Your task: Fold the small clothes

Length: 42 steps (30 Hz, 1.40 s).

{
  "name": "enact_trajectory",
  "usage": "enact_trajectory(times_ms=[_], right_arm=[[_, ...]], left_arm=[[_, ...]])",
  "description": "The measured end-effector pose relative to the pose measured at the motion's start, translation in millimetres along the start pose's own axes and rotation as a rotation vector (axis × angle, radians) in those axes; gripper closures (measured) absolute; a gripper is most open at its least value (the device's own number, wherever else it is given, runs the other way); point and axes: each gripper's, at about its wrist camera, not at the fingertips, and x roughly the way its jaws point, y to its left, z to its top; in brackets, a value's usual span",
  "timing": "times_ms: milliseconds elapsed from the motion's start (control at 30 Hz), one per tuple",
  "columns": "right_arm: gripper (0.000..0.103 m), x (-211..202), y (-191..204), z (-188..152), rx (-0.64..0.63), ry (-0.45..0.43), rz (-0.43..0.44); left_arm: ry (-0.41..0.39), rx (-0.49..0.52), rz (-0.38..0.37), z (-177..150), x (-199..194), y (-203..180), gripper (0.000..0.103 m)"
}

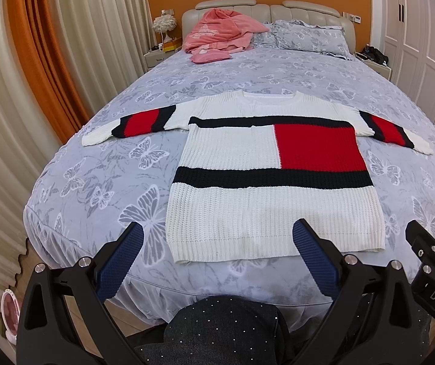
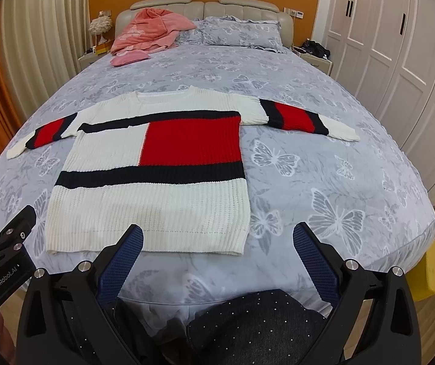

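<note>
A white knit sweater (image 1: pixel 266 213) with a red block and black stripes lies flat on the bed, front up, both sleeves spread out sideways; it also shows in the right wrist view (image 2: pixel 150 206). My left gripper (image 1: pixel 219 231) is open and empty, held above the bed's near edge by the sweater's hem. My right gripper (image 2: pixel 217 231) is open and empty, by the hem's right corner. The right gripper's body shows at the right edge of the left wrist view (image 1: pixel 430 261), the left gripper's body at the left edge of the right wrist view (image 2: pixel 4 255).
The bed (image 1: pixel 95 188) has a grey butterfly-print cover. A pink blanket (image 1: pixel 217 33) and grey pillows (image 1: pixel 308 35) lie at the headboard. Curtains (image 1: pixel 35 91) hang on the left, white wardrobe doors (image 2: pixel 399 60) stand on the right. A yellow stool (image 2: pixel 430 273) stands by the bed's right corner.
</note>
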Motion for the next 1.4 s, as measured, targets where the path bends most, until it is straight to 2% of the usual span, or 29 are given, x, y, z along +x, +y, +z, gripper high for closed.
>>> enact_trajectory(times_ms=[500,633,733,833,1000,1067,1100,1167,1267,1400], right_arm=[[0.006,5,-4,-1,0.001,0.011,0.005],[0.006,17,-11,-1,0.008,0.032,0.011],[0.006,35,-28,4,0.043,0.059,0.064],[0.006,67,-69,19,0.144,0.094,0.099],[0.006,145,-191,70,0.419,0.101,0.086],[0.008,178,-242,94,0.513,0.085,0.072],[0.013,192,-265,105,0.55,0.072,0.053],[0.016,221,-309,126,0.608,0.065,0.016],[0.017,268,-365,148,0.71,0.085,0.03],[0.017,314,-409,156,0.805,0.122,0.031]], left_arm=[[0.012,0.002,0.001,-5,3,-3,0.006],[0.05,-0.007,-0.021,-5,13,-5,0.005],[0.095,-0.036,-0.065,-4,23,-3,0.005],[0.106,-0.075,-0.107,0,30,1,0.005],[0.102,-0.176,-0.184,13,49,8,0.005],[0.107,-0.211,-0.204,20,61,6,0.005],[0.115,-0.219,-0.212,23,67,4,0.005],[0.133,-0.221,-0.209,29,81,-3,0.005],[0.152,-0.186,-0.188,38,100,-22,0.005],[0.187,-0.123,-0.186,45,123,-49,0.005]])
